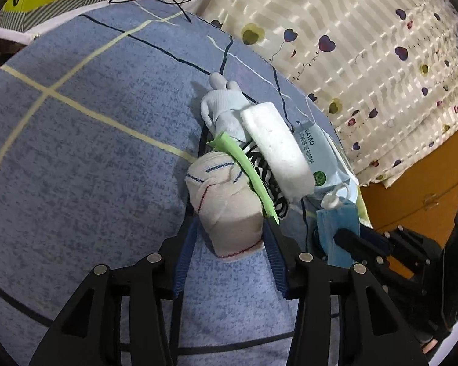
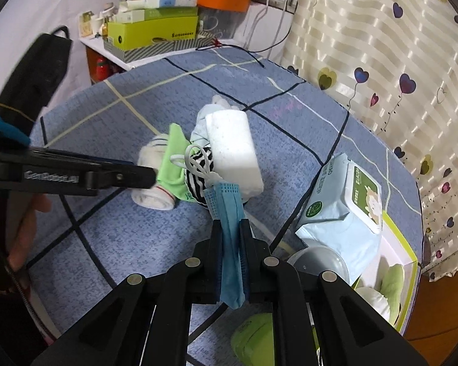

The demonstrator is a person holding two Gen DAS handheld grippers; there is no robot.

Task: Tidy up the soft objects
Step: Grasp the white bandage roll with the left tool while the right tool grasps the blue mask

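Right gripper (image 2: 230, 238) fingers clamp the blue mask (image 2: 229, 228); left gripper (image 1: 232, 228) fingers stand apart around the rolled sock (image 1: 226, 210).

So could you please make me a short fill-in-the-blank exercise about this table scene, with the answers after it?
1. The right gripper is shut on a folded face mask whose colour is ____.
2. The rolled cream sock lies between the open jaws of the ____ gripper.
3. The white foam block rests on a heap of ____.
4. The wet wipes pack lies on the ____ tablecloth.

Missing words: blue; left; soft things; blue
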